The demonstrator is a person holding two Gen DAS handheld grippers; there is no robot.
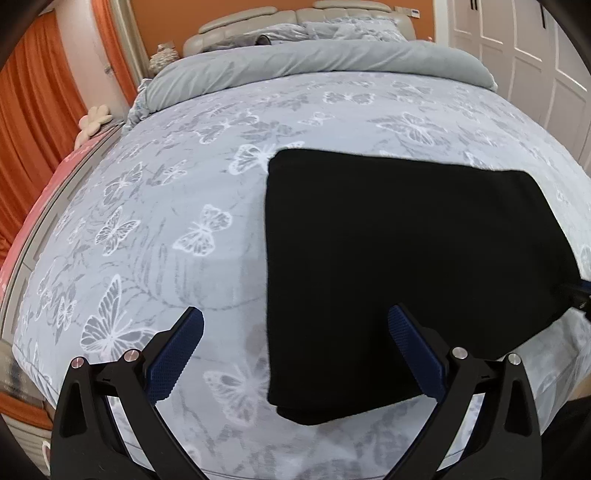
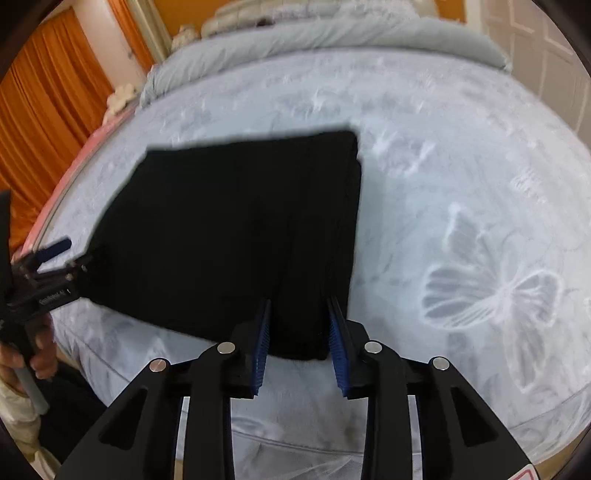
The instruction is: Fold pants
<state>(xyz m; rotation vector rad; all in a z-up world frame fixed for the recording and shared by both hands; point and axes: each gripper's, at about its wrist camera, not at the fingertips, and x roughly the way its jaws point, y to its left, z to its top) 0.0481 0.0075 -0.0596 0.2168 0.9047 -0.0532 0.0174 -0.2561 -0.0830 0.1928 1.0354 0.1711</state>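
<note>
Left wrist view: nearest the lens, the left gripper stands with its jaws spread wide, the blue pads well apart and nothing between them; its left finger hangs over bare bedspread, its right finger over the near left part of the pants. The black pants lie folded into a flat, roughly rectangular stack on the butterfly-print bedspread, near the foot edge of the bed, with the layered edges showing at the near left corner. At the right border of this view a small piece of the right gripper meets the cloth's right edge. In the right wrist view, the right gripper has its jaws set narrow, with a gap between them, on either side of the near right edge of the pants; whether the pads press the cloth I cannot tell, as the picture is blurred. At the left, the left gripper sits at the stack's near left corner, held by a hand. Farther off, a grey duvet is rolled back across the head of the bed, beneath a padded headboard, with orange curtains to the left and white cupboard doors to the right.
</note>
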